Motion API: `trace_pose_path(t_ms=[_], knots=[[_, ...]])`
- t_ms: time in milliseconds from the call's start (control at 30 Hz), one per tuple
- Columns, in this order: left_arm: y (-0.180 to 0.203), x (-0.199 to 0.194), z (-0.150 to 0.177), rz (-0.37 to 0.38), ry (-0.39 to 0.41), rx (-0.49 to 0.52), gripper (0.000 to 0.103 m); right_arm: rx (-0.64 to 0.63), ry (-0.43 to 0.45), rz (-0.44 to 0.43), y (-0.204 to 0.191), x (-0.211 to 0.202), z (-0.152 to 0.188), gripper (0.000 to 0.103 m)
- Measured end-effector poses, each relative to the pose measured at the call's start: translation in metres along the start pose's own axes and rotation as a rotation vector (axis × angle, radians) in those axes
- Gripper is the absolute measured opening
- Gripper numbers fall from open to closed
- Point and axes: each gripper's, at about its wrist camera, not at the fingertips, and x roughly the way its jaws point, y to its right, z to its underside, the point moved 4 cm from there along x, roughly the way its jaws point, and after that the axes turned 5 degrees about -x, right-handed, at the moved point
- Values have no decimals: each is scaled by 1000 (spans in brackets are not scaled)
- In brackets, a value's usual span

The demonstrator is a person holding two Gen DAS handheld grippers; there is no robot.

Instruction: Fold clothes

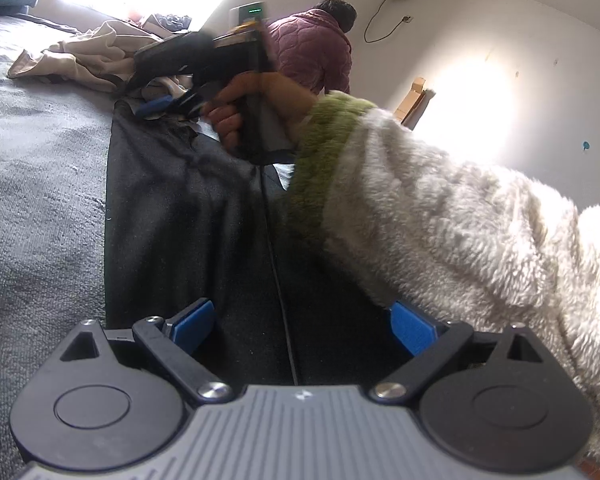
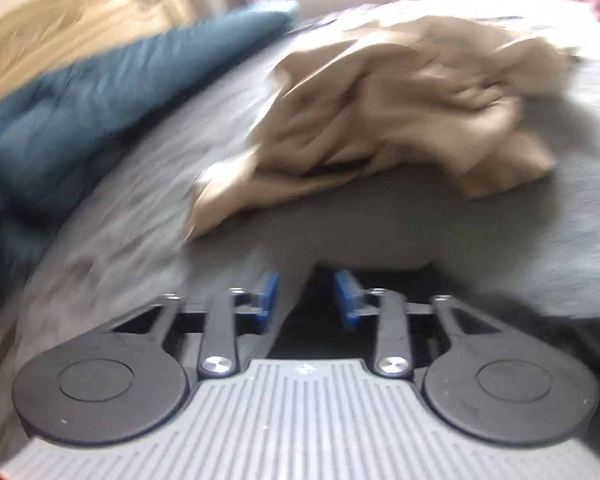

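Left wrist view: our left gripper (image 1: 302, 326), wide open and empty, hovers over black trousers (image 1: 188, 208) laid flat. Right wrist view: our right gripper (image 2: 306, 300), partly open, holds nothing certain; beige garment (image 2: 404, 108) at 12 o'clock lies unfolded.

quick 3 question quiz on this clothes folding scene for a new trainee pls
1. True or false: the left claw has its jaws spread wide over the black garment.
2. Which garment lies crumpled on the grey bed cover ahead of the right claw? A) the beige garment B) a red towel C) a striped sock
3. Fill in: the arm crossing the left wrist view wears a fluffy white sleeve with a ____ cuff.

Key: 1 true; 2 A; 3 green
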Motion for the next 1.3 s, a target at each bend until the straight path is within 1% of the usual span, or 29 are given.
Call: trace_pose_path(t_ms=[33,67,133,167,233,267,333,400,500,533,567,600,633,700,733,767,833,933,1000,1067,1200,1300], knots=[[-1,0,0,4,1,-4,96,-10,-18,63,0,8,1,46],[-1,-1,0,9,2,-7,96,-27,-18,136,2,14,2,43],[-2,-2,0,21,4,-14,96,2,64,201,6,3,-2,42],[-2,-3,0,27,5,-17,97,14,115,210,6,-10,-1,42],[-4,-6,-1,39,9,-29,97,15,205,198,5,-53,4,42],[-4,-7,-2,45,14,-38,97,9,231,213,5,-77,9,44],[-5,-13,-3,54,31,-55,97,-10,258,243,5,-137,24,44],[-5,-20,-5,52,60,-66,97,14,282,280,-2,-197,47,44],[0,-26,-5,39,91,-49,97,54,318,335,-13,-288,83,44],[1,-26,-5,22,93,-44,97,91,336,321,-18,-318,100,44],[3,-27,-7,-1,91,-47,97,129,357,284,-26,-344,117,44],[4,-27,-9,-25,89,-54,97,150,387,237,-38,-373,135,44],[7,-30,-11,-43,84,-66,97,152,414,214,-50,-396,152,45],[12,-35,-12,-77,64,-84,97,125,424,248,-71,-429,186,46],[17,-38,-9,-105,43,-70,97,105,415,274,-78,-436,202,47],[23,-42,-5,-136,17,-47,97,90,390,298,-81,-432,218,47],[37,-51,8,-201,-22,37,97,76,340,333,-84,-415,249,47],[55,-60,34,-261,-69,166,97,116,247,288,-75,-350,285,46],[60,-61,51,-301,-102,223,97,125,190,272,-71,-307,305,46],[63,-68,69,-338,-120,264,96,136,153,270,-71,-280,324,45],[61,-90,97,-393,-145,318,96,81,136,296,-89,-300,361,43],[57,-116,115,-390,-127,316,96,38,125,317,-103,-317,389,44]])
